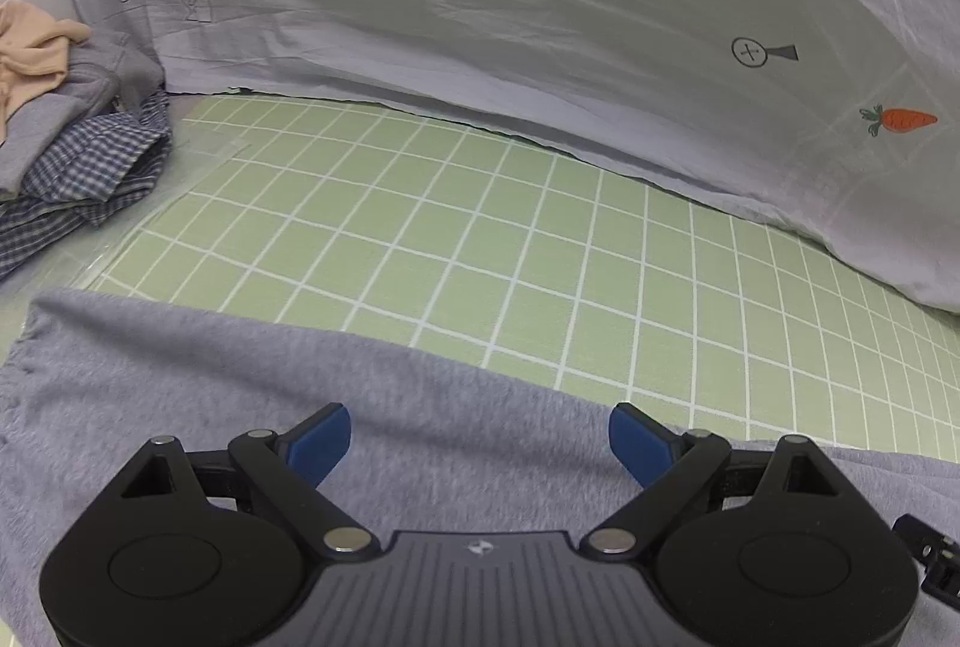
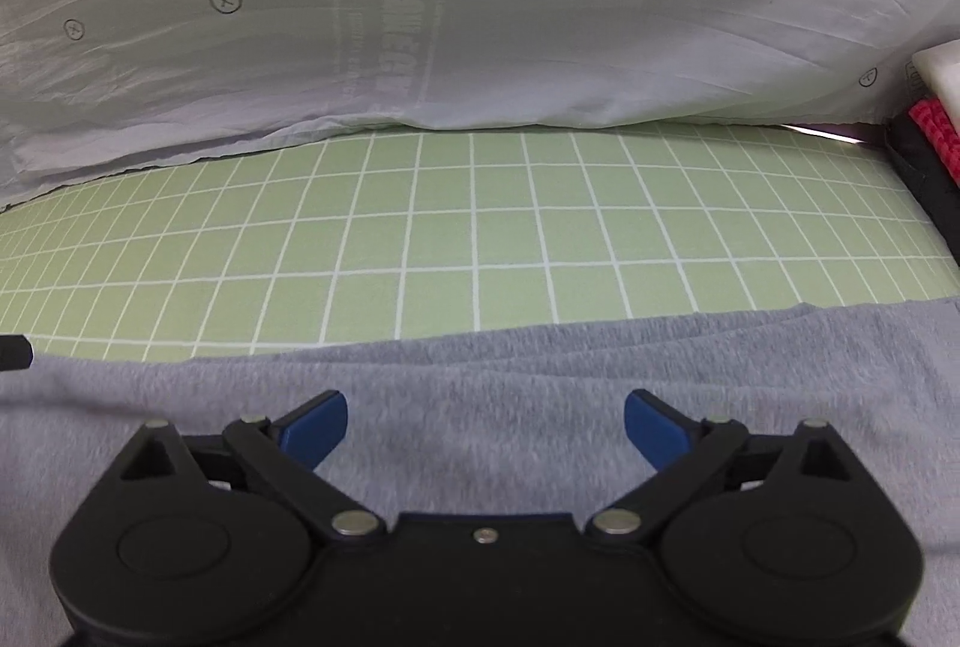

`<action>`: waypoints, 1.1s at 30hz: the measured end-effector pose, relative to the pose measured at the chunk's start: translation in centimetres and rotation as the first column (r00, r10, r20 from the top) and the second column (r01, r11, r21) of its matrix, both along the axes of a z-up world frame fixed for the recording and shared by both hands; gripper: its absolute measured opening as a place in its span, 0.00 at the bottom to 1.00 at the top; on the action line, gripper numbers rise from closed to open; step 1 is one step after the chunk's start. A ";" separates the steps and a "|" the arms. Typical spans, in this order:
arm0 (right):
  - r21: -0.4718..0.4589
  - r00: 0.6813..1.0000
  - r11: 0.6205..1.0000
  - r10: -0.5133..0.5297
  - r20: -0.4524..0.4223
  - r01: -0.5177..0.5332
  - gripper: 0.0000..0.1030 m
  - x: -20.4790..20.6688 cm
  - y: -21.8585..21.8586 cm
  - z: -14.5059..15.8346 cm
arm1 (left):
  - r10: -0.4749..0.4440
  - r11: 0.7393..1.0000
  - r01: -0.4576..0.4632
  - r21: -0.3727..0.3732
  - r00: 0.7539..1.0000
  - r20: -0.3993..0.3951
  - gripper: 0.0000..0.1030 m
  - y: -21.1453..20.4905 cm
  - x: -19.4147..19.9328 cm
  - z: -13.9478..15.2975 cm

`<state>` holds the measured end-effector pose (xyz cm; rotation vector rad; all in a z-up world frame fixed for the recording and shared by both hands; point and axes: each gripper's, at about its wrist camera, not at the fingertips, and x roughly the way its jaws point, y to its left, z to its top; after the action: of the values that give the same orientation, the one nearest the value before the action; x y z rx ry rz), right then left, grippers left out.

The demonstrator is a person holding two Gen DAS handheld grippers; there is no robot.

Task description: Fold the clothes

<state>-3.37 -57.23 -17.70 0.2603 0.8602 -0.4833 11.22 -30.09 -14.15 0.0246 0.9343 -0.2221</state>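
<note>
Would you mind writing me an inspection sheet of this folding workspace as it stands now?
Surface: green mat with white grid lines, bare in the middle.
Job's things: fuzzy grey garment lies along the mat's near edge, under both grippers.
Clutter: crumpled pile of blue checked, grey and peach clothes at far left; red, black and white items at far right, too cropped to identify.
Grippers: left gripper open, holding nothing; right gripper open, holding nothing.
Cables: nothing seen.
Surroundings: pale grey sheet printed with an orange carrot and crossed circles behind the mat.
</note>
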 end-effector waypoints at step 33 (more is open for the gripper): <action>0.029 0.972 0.981 -0.184 -0.148 0.190 0.97 -11.0 11.3 1.5 | 0.424 0.881 -0.453 -0.134 0.884 -0.196 0.91 26.5 -3.7 -3.4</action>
<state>-14.36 -45.91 -16.18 0.3511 0.9933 -0.6668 7.56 -3.59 -17.50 -0.3743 1.0527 0.1209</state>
